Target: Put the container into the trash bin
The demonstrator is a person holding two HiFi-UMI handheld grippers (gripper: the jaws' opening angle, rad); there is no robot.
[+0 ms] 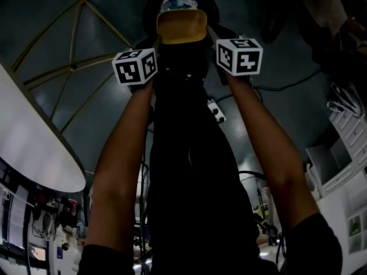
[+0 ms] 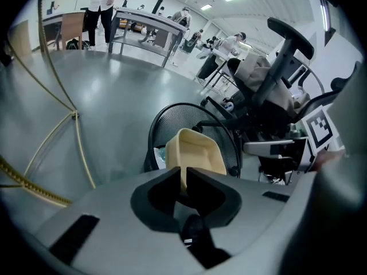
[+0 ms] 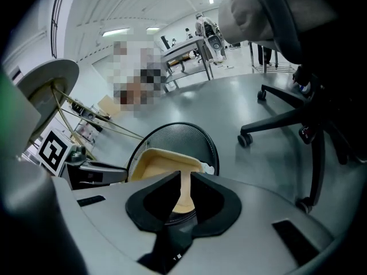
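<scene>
A tan plastic container (image 1: 181, 26) hangs tilted over the open mouth of a black mesh trash bin (image 1: 210, 2) on the grey floor. My left gripper (image 1: 157, 40) pinches its left rim and my right gripper (image 1: 210, 36) pinches its right rim. In the left gripper view the container (image 2: 198, 152) has its wall between the jaws of the left gripper (image 2: 184, 176), with the trash bin (image 2: 178, 116) just behind. In the right gripper view the container (image 3: 163, 162) has its rim between the jaws of the right gripper (image 3: 184, 185), above the trash bin (image 3: 186, 135).
Crumpled bluish plastic (image 1: 178, 3) lies inside the bin. A black office chair (image 2: 281, 90) stands close beside the bin, and its wheeled base (image 3: 287, 116) spreads over the floor. A white round table (image 1: 28, 142) is at my left. Yellow lines (image 1: 74, 67) cross the floor.
</scene>
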